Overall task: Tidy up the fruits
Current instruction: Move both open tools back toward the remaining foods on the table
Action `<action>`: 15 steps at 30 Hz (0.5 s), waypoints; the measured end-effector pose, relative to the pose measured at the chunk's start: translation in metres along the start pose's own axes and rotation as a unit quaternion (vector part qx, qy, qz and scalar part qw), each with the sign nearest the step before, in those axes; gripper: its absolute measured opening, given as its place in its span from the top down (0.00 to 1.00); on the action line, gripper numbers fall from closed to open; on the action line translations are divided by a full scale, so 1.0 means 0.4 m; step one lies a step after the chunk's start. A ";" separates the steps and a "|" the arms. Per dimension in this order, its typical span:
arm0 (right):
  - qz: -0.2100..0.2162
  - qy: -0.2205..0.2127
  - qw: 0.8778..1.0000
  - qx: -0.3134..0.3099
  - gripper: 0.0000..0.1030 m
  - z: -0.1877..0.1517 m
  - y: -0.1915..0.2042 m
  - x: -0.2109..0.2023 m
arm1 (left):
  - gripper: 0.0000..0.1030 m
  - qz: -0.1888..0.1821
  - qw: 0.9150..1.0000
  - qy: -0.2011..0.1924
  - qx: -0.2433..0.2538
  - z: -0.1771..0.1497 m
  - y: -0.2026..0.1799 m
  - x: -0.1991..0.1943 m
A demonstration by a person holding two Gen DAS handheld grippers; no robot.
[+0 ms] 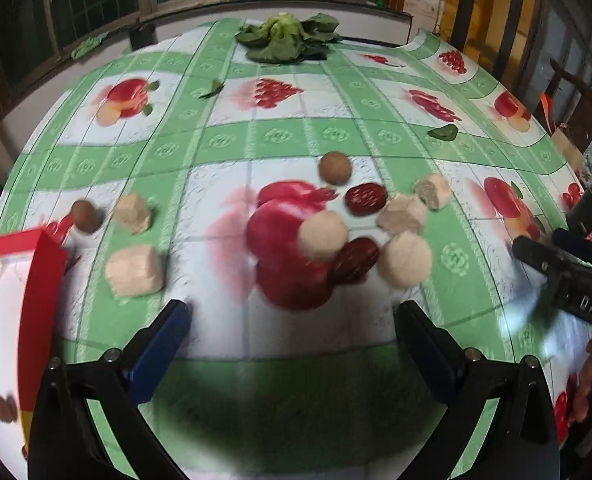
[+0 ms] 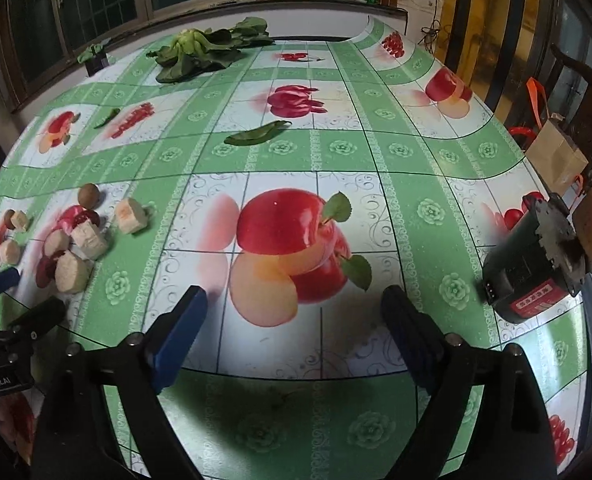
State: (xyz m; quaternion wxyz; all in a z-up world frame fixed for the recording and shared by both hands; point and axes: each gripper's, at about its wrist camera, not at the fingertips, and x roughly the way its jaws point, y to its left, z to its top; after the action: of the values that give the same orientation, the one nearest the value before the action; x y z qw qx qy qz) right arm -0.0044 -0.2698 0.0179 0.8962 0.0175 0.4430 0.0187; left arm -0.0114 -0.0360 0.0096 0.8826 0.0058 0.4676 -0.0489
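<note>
while fruits (image 1: 327, 236) lie scattered | left gripper (image 1: 292, 316) jaws wide (empty) | right gripper (image 2: 294, 304) likewise

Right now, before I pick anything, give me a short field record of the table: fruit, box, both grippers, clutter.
surface: green-and-white fruit-print tablecloth
fruit cluster: dark red wrinkled dates, pale beige chunks, round brown fruit, all loose on the cloth
box: red-and-white cardboard box, at left edge, a brown fruit printed or lying on it, cannot tell
left hand-held gripper: open, nothing between its fingers
right hand-held gripper: open, over printed apple, empty
clutter: leafy green vegetable at far edge; dark green battery pack at right
</note>
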 end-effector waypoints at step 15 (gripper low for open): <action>0.141 -0.072 0.985 -0.070 0.13 0.015 0.133 -0.092 | 0.00 0.002 1.000 -0.006 -0.027 -0.065 0.093 -0.077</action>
State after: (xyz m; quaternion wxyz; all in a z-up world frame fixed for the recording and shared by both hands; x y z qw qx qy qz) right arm -0.0228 -0.2184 0.0533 0.9132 0.0186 0.3676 0.1748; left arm -0.0467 0.0050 0.0189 0.8854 -0.0170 0.4633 -0.0343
